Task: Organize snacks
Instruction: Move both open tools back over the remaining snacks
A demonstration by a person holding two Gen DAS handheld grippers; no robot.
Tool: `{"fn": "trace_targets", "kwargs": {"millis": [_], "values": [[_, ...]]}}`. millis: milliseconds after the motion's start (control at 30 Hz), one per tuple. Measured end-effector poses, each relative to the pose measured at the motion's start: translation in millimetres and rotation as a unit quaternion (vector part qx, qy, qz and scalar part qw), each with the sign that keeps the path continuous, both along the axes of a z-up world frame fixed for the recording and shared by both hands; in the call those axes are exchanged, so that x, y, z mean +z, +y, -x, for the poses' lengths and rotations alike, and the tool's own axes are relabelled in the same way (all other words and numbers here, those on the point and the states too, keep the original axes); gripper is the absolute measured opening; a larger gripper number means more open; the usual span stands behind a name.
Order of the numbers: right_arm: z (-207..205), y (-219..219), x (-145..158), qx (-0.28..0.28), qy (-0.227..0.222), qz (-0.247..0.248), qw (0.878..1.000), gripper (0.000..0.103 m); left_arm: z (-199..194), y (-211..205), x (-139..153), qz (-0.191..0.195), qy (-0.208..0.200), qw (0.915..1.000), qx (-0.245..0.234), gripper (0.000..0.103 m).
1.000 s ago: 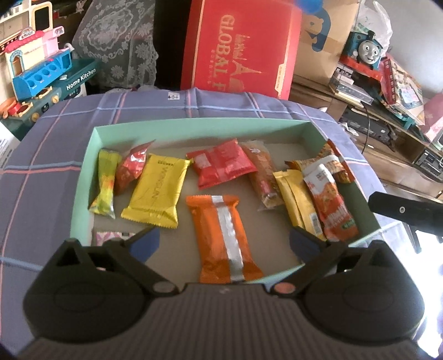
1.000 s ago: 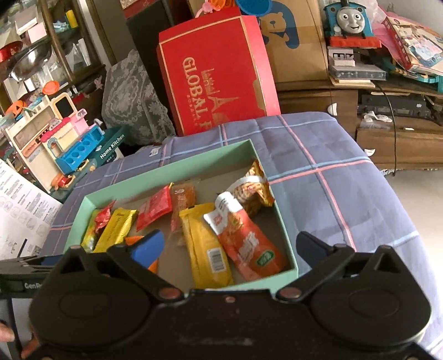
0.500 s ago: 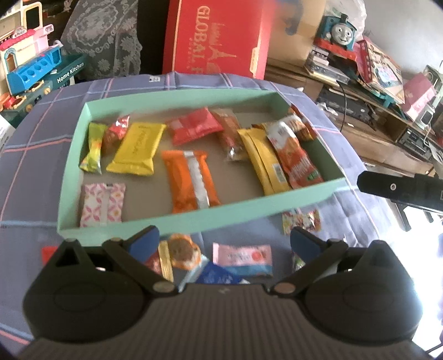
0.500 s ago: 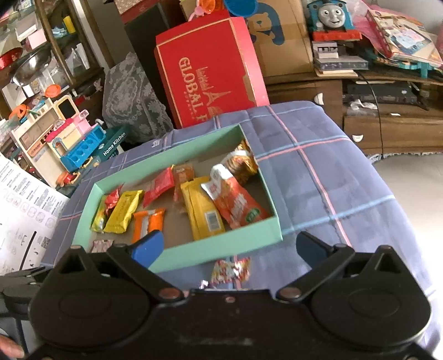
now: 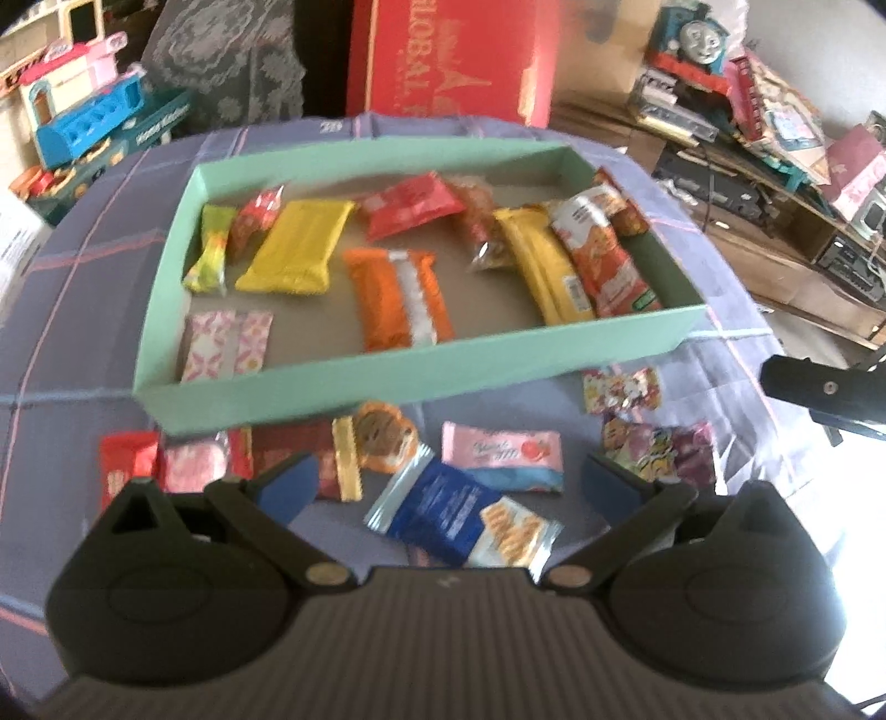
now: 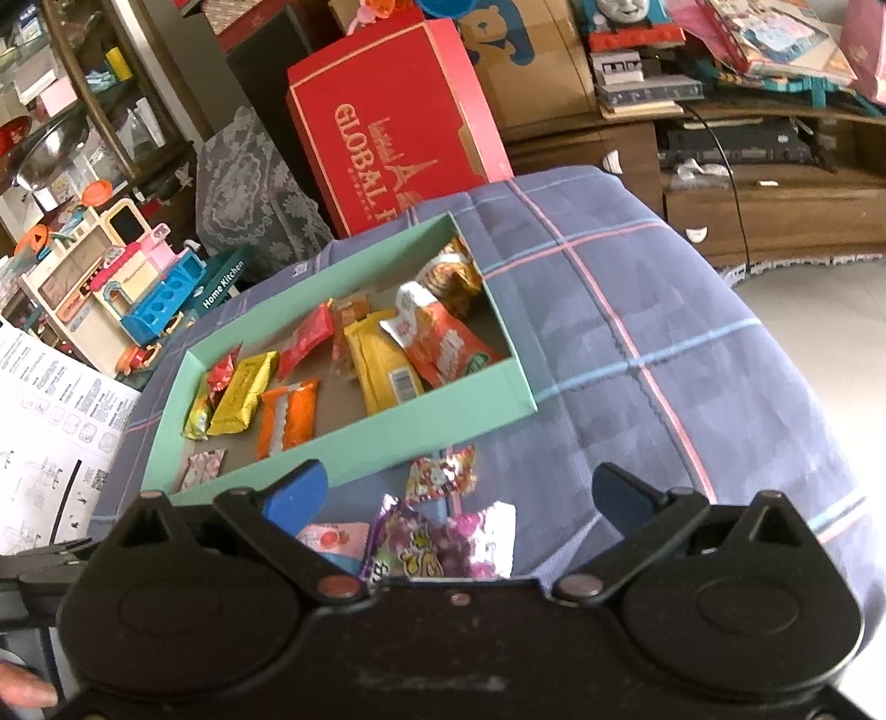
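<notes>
A mint-green tray (image 5: 398,371) (image 6: 354,443) sits on a blue plaid cloth and holds several snack packets, among them an orange one (image 5: 396,299) and a yellow one (image 5: 296,246). Loose snacks lie on the cloth in front of the tray: a blue packet (image 5: 443,512), a pink packet (image 5: 501,454), a cookie packet (image 5: 376,435) and a purple packet (image 5: 659,451) (image 6: 426,545). My left gripper (image 5: 446,487) is open and empty above the loose snacks. My right gripper (image 6: 457,498) is open and empty above the purple packet.
A red gift box (image 5: 448,55) (image 6: 387,149) stands behind the table. A toy kitchen (image 6: 111,277) is at the left. A wooden shelf with a toy train (image 5: 692,33) is at the right. The cloth's right side (image 6: 664,332) is bare.
Both grippers have pulled back from over the tray toward the table's near side. The loose snacks in front of the tray have come into view. Both stay open.
</notes>
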State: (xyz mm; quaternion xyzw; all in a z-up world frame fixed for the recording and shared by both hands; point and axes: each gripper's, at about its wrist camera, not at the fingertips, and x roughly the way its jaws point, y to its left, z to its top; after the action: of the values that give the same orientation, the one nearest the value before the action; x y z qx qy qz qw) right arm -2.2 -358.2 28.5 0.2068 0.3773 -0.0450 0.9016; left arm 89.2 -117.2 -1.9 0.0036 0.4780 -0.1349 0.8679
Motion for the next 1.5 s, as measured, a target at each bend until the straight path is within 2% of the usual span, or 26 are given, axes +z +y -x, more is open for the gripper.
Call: {"fn": "trace_targets", "kwargs": {"millis": [267,633,900,1067,1333,1500], "values": [[2.0,-3.1,-14.1,-0.007,0.012,-0.012,1.000,0.103,-0.8,-2.1,-29.5,-0.008,0.045,0.9983,0.037,0.103],[-15.3,1.1,-20.2,0.011,0.014,-0.012,1.000,0.103,-8.5,-23.2,-53.9,-0.042,0.055,0.9956,0.063,0.103],[-43.7,21.9,-27.5,0.064,0.019,0.010,0.998,0.101,-3.1,-6.2,-58.2,-0.041,0.054,0.9962,0.055,0.103],[-55.3,33.3,-39.2,0.103,0.053,0.009,0.993,0.100,7.5,15.6,-57.9,-0.038,0.053,0.9965,0.053,0.103],[-35.1,62.4,-42.2,0.168,0.086,0.029,0.982,0.100,15.0,48.5,-57.2,-0.029,0.049,0.9949,0.083,0.103],[-25.3,89.0,-40.6,0.203,0.088,0.080,0.972,0.100,16.6,68.7,-57.5,-0.019,0.052,0.9929,0.105,0.103]]}}
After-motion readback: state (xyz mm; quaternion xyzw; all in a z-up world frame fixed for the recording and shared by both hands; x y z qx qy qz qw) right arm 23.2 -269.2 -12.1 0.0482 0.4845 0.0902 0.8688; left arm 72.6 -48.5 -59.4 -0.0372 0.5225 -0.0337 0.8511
